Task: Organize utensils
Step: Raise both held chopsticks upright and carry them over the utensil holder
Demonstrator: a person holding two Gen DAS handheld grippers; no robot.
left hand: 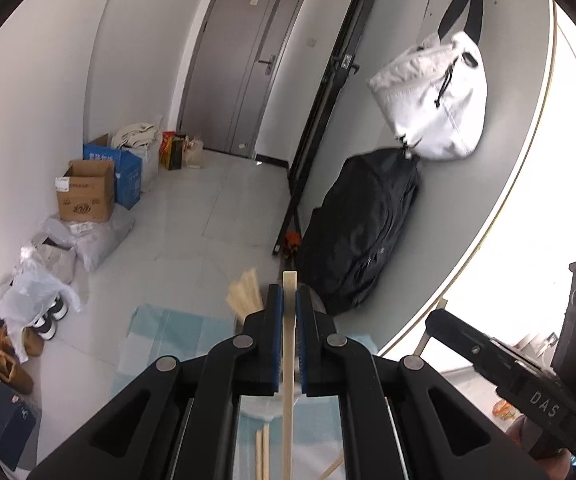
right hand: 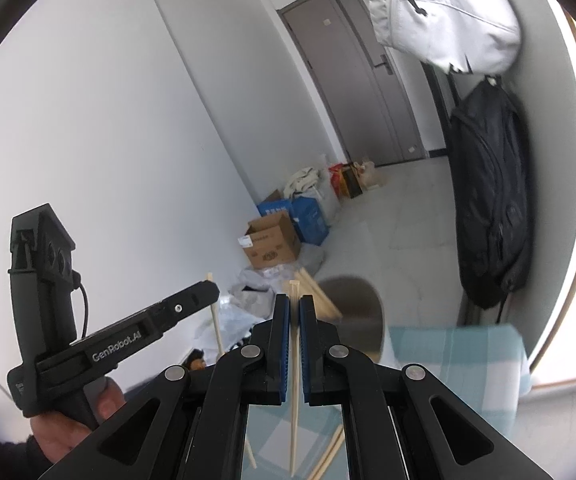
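My left gripper (left hand: 289, 296) is shut on one pale wooden chopstick (left hand: 288, 400) that stands upright between its blue pads. Behind its fingers a grey cup (left hand: 318, 300) holds several chopsticks (left hand: 243, 294). My right gripper (right hand: 294, 302) is shut on another chopstick (right hand: 295, 380), also upright. The grey cup (right hand: 358, 312) with its chopsticks (right hand: 316, 292) stands just beyond the right gripper's tips. Loose chopsticks (right hand: 330, 456) lie on the blue checked cloth (right hand: 456, 352) below. Each gripper shows in the other's view: the right gripper (left hand: 438, 322) and the left gripper (right hand: 207, 292), a hand on each handle.
A black backpack (left hand: 360, 236) and a white bag (left hand: 432, 92) hang on the right wall. Cardboard boxes (left hand: 85, 190), plastic bags and shoes (left hand: 7, 356) line the left wall on the floor. A grey door (left hand: 243, 68) closes the hallway. The table's edge lies just past the cup.
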